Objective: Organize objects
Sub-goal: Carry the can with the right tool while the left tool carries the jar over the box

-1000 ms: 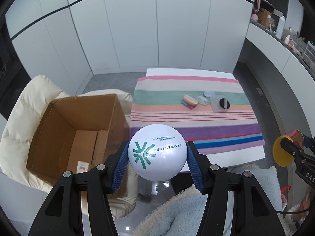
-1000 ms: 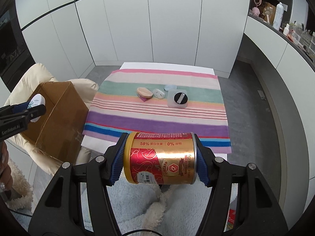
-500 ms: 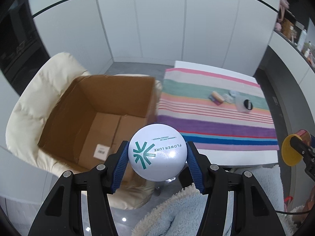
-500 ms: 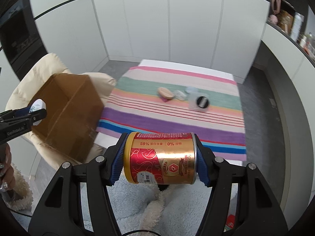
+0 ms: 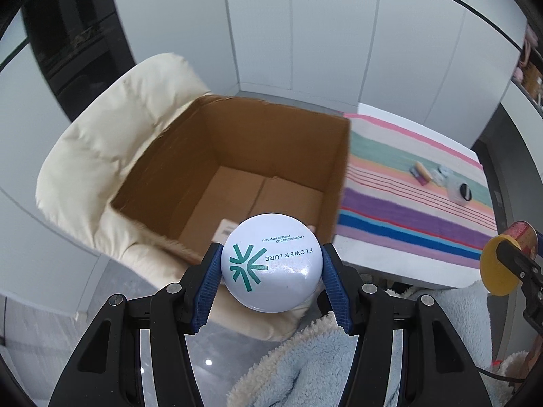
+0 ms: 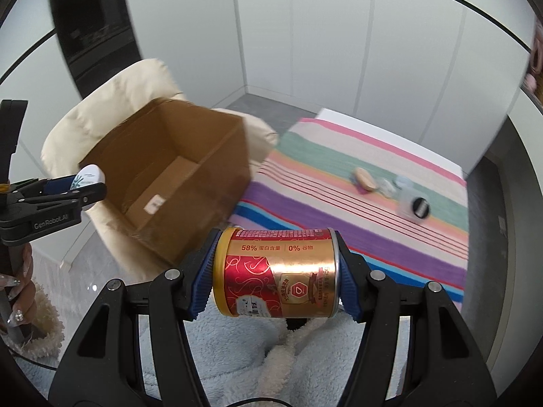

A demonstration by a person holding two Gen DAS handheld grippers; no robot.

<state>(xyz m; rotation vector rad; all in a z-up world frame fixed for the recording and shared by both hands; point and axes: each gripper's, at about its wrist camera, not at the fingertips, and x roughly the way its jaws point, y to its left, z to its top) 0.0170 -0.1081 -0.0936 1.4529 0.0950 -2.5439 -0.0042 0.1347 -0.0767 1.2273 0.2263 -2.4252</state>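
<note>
**Swinging both loads toward the cardboard box**

Looking through the left wrist camera, the open cardboard box now fills the middle of the picture, where a second ago it sat at the left edge and the striped cloth held the centre. The cloth and the small items on it have slid off to the right. The left gripper points steeply down, its blue pads clamped on either side of the white round compact, which hangs just in front of the box's near rim, above the cream chair cushion the box sits on. The grip looks unchanged from the earlier frames. At the right edge the other gripper shows with the yellow end of its can.

From the right wrist camera, the box has likewise moved in from the left border toward the centre, and its inside floor with a white label now shows. The right gripper tilts down, jaws closed on the two ends of the red and gold can, which lies sideways between the pads, held over a pale blue fleece. The can's hold matches the earlier frames. At far left the left gripper carries the compact beside the box's left wall, with a hand on its handle below.
</note>
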